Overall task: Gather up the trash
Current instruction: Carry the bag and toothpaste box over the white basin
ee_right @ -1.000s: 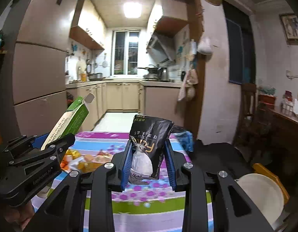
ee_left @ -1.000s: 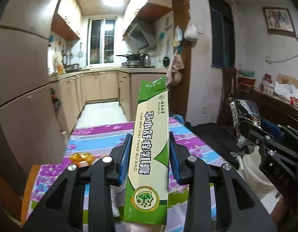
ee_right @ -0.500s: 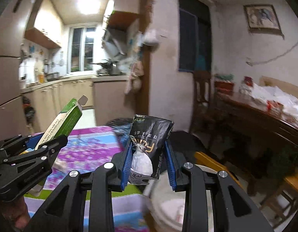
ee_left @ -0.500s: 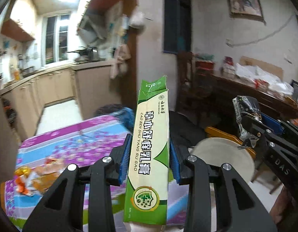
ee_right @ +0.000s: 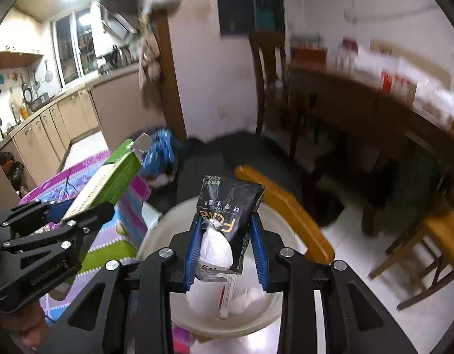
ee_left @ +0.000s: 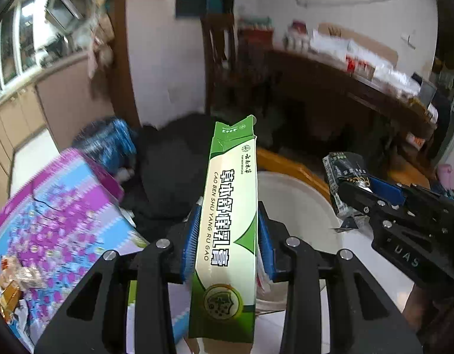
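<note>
My left gripper [ee_left: 228, 239] is shut on a long green and white ointment box [ee_left: 229, 218], held upright; the box also shows in the right wrist view [ee_right: 109, 181]. My right gripper [ee_right: 227, 250] is shut on a black tissue packet [ee_right: 227, 209] with white tissue bulging out; it also shows in the left wrist view [ee_left: 343, 183]. Both are held over a white round trash bin [ee_right: 268, 315], which sits beside the table and holds some white trash. The bin also shows in the left wrist view [ee_left: 297, 203].
The table with a purple and blue flowered cloth [ee_left: 58, 215] is at the left, with wrappers [ee_left: 8, 283] on it. An orange wooden chair [ee_right: 288, 209] stands behind the bin. A dark side table [ee_left: 359, 88] with clutter is at the right.
Both grippers have swung right and tilted down, from facing the kitchen and table to hovering over the white bin. Both still hold their items.
</note>
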